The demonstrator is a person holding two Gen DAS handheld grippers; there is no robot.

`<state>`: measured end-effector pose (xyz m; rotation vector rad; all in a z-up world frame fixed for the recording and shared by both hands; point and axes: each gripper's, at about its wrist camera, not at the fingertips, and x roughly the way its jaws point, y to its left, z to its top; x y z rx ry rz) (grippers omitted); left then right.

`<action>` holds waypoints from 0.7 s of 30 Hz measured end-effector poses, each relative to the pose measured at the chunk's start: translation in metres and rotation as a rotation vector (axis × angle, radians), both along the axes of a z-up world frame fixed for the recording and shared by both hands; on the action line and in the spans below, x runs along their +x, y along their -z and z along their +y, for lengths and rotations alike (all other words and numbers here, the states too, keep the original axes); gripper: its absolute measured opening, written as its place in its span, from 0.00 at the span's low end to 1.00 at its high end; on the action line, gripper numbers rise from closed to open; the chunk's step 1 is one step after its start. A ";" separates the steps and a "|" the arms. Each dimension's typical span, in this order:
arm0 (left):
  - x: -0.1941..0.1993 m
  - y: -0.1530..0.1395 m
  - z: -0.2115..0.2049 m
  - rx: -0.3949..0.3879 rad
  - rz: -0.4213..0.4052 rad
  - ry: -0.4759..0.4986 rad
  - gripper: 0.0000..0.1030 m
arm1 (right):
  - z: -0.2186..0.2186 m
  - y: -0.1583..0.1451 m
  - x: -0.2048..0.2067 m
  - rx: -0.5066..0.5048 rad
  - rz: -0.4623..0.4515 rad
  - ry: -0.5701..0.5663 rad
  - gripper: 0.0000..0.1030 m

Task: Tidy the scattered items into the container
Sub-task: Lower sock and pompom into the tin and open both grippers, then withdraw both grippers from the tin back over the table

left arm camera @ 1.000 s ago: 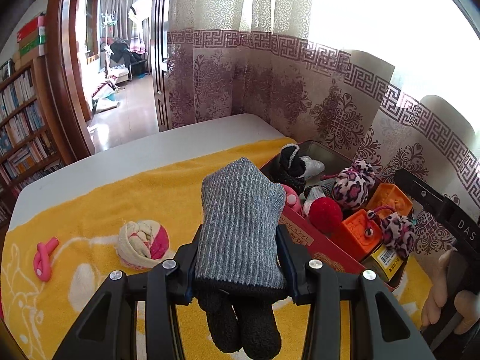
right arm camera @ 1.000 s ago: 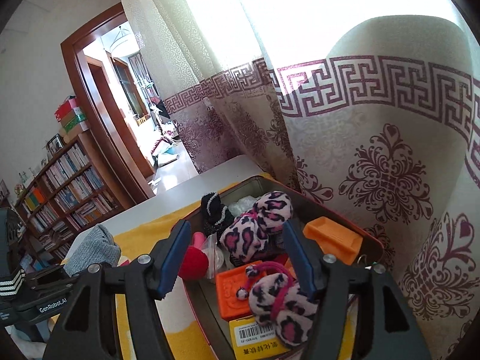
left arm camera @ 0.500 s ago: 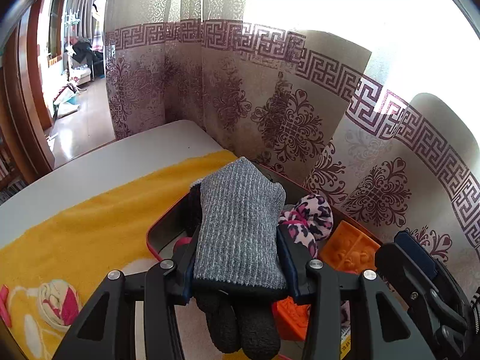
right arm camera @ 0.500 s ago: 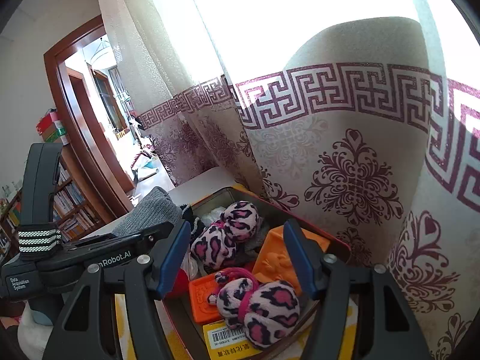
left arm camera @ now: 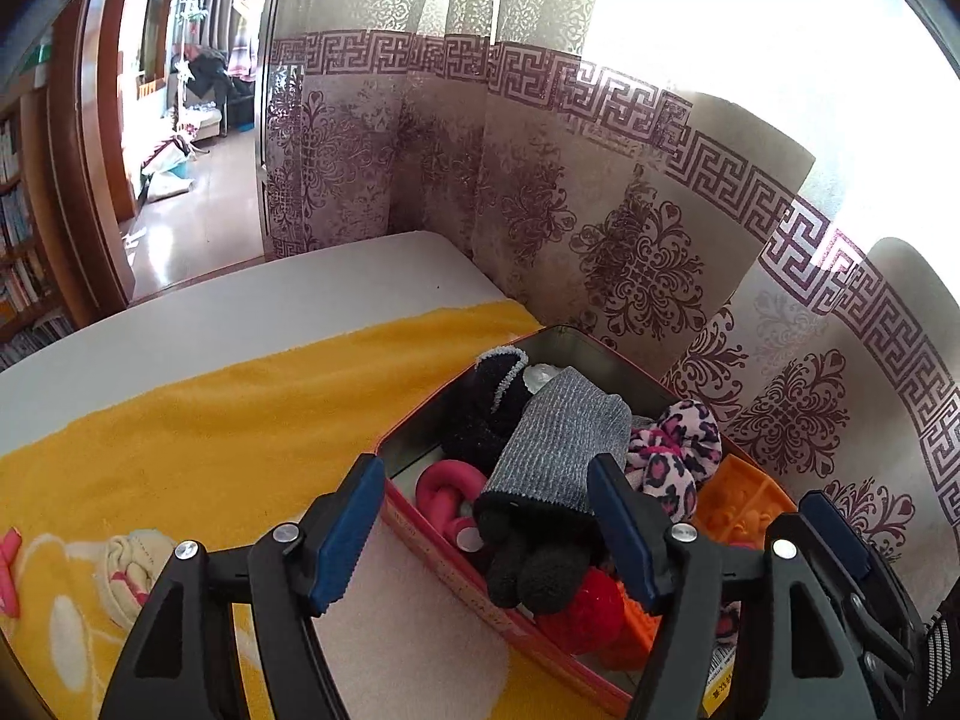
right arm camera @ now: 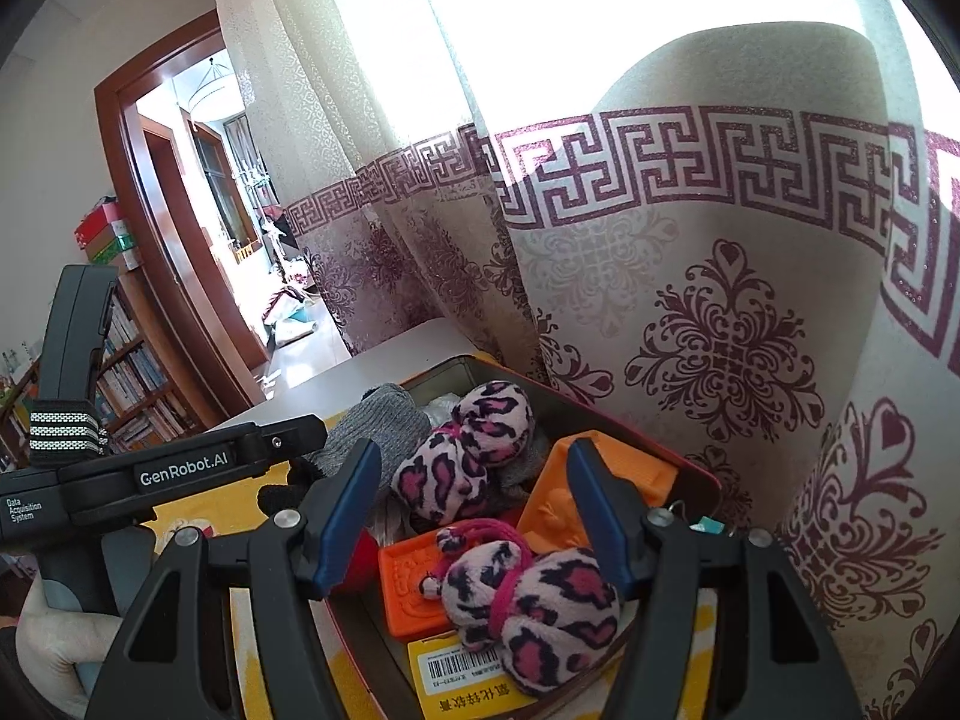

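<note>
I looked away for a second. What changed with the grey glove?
The left gripper carried the grey glove from over the yellow towel to the red tin; its jaws are opening, and the glove lies loose on the contents. The right gripper stayed open and empty above the tin.

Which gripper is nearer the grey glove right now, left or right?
Left. The left gripper is opening with the grey glove between its fingers, over the tin. The right gripper hangs open farther along the tin, above a leopard-print plush.

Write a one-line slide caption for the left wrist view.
Left claw opening above the red tin, letting go of a grey glove onto the toys.
</note>
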<state>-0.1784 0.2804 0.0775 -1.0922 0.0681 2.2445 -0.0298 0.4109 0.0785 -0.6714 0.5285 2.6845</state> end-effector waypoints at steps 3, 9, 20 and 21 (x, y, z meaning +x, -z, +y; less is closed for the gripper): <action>0.006 -0.002 -0.014 -0.019 0.021 -0.015 0.69 | -0.002 0.001 0.000 0.006 -0.002 -0.002 0.67; 0.012 0.001 -0.053 -0.028 0.013 -0.069 0.69 | -0.010 0.002 -0.001 0.035 0.008 -0.022 0.67; 0.018 0.016 -0.173 -0.082 0.011 -0.311 0.69 | -0.031 0.012 -0.008 0.120 -0.020 -0.061 0.67; 0.020 0.018 -0.183 -0.097 0.017 -0.338 0.69 | -0.033 0.012 -0.009 0.128 -0.023 -0.065 0.67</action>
